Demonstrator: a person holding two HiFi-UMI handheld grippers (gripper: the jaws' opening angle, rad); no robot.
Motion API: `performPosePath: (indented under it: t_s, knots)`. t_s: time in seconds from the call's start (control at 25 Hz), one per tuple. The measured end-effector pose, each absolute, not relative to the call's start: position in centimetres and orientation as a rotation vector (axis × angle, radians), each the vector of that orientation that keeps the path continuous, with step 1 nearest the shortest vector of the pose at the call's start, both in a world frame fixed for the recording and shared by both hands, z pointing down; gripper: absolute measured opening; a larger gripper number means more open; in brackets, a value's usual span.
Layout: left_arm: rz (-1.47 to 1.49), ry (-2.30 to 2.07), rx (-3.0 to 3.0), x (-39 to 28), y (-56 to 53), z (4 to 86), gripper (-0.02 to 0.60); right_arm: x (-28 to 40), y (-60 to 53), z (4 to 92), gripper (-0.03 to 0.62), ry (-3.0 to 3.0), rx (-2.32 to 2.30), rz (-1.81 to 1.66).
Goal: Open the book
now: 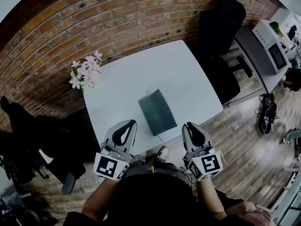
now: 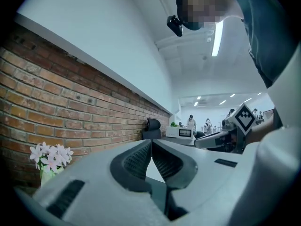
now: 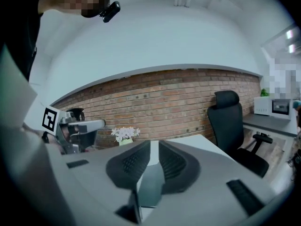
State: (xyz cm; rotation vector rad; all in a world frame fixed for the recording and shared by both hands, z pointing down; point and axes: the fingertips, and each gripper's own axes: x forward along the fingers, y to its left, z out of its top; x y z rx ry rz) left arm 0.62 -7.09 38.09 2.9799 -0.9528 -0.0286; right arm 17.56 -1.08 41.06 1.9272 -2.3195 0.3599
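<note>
A closed dark teal book [image 1: 157, 112] lies flat in the middle of the white table [image 1: 141, 74]. My left gripper [image 1: 132, 123] hovers at the table's near edge, just left of the book's near end; in the left gripper view its jaws [image 2: 151, 144] meet at the tips, shut and empty. To the right of the book's near corner, my right gripper [image 1: 186, 125] sits at the same edge. The right gripper view shows its jaws [image 3: 154, 146] a narrow gap apart with nothing gripped, and the book's dark cover [image 3: 149, 186] shows low through that gap.
A vase of pink-white flowers [image 1: 84, 72] stands at the table's far left corner. A black office chair [image 1: 221, 41] sits off the table's right side, against the brick wall [image 1: 94, 18]. A grey side desk with a microwave [image 1: 270, 44] is at the far right.
</note>
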Motion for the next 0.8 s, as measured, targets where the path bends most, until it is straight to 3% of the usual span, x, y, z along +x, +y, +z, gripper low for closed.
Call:
performPosePath:
  t_s: [0.4,0.8]
  knots:
    - [0.068,-1.023,2.904,-0.3,-7.3,40.2,0.029,16.6,-6.5,52.5,0.141,-2.218,1.666,0.598]
    - [0.126,-1.108,2.831,-2.3,-7.1,41.9,0.029,18.2,-9.3,62.1,0.161,-2.048,1.574,0.727]
